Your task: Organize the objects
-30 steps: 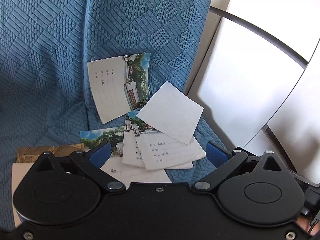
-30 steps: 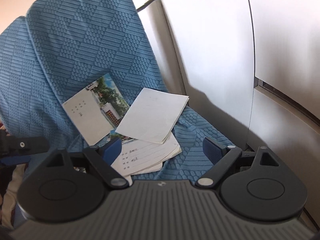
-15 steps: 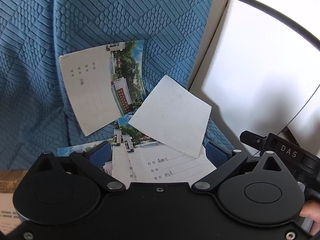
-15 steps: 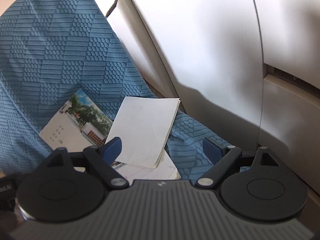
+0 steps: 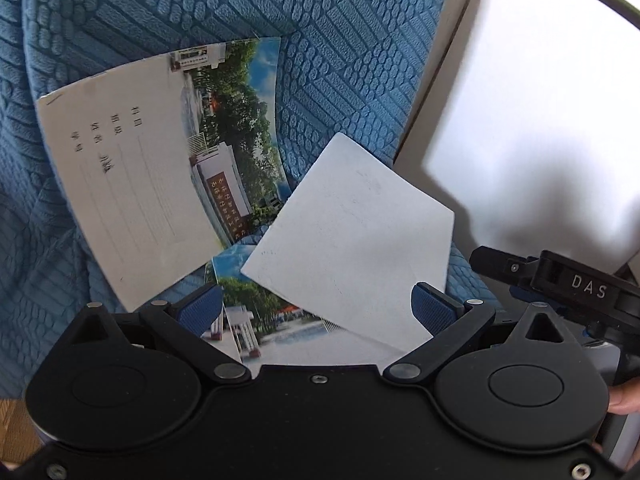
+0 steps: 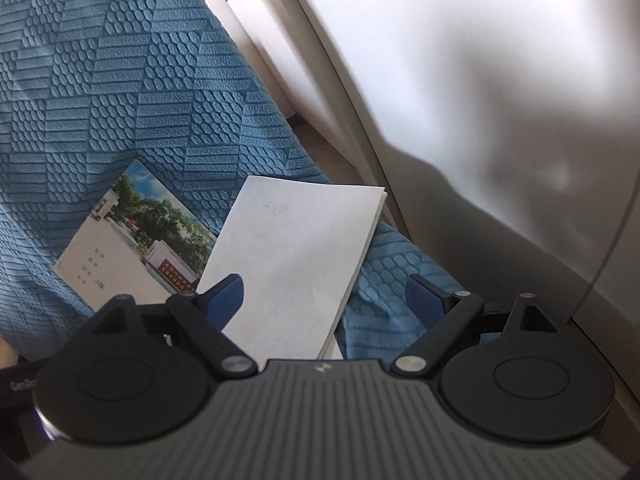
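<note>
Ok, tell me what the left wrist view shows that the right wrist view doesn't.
Only the left wrist view: a third booklet under the plain white booklet, and the right gripper's body marked DAS at the right edge.
Only the right wrist view: the floor strip beside the sofa.
Both: the white booklet, the photo-cover booklet leaning on the blue cover, and open jaws on each view's own gripper.

The left gripper is black plastic with round hubs, silver screws and ribbed blue fingers. The right gripper has a ribbed grey body, marked "DAS" on its side.
</note>
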